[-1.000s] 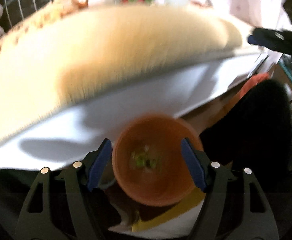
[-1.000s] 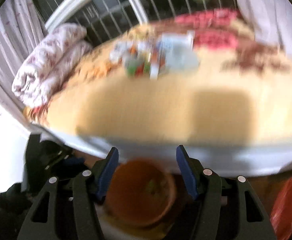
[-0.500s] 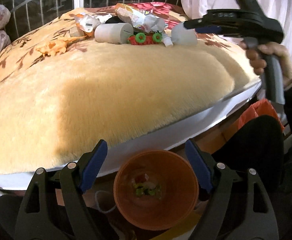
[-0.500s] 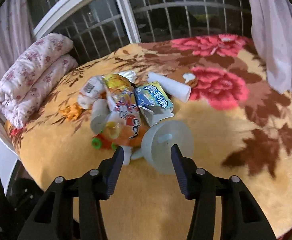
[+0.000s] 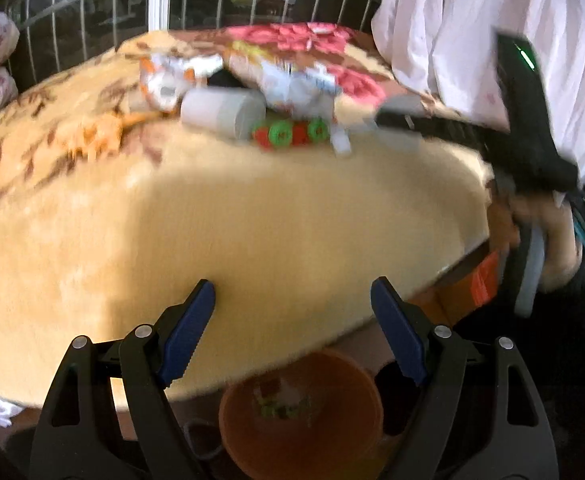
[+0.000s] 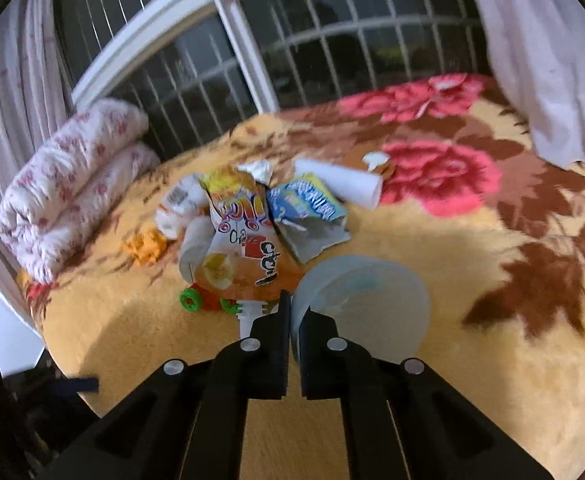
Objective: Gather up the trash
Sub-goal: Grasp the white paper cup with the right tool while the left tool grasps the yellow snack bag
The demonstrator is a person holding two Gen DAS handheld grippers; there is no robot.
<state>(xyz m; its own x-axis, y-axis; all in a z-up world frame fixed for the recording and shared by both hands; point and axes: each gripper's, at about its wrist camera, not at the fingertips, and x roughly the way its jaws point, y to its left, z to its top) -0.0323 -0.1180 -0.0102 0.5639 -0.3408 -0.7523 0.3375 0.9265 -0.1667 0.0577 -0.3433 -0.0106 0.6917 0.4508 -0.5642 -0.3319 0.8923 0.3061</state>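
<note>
My right hand-held gripper [image 6: 295, 312] has just been closing and now pinches the near rim of a clear plastic cup [image 6: 362, 302] lying on its side on the bed's yellow floral blanket [image 6: 492, 380]. At the cup's 10 o'clock sits the remaining litter: an orange snack bag [image 6: 240, 248], a blue wrapper [image 6: 306, 210] and a white paper cup [image 6: 338, 182]. My left hand-held gripper [image 5: 292, 332] stands spread and empty above the bed's edge, an orange bin [image 5: 300, 412] below it.
</note>
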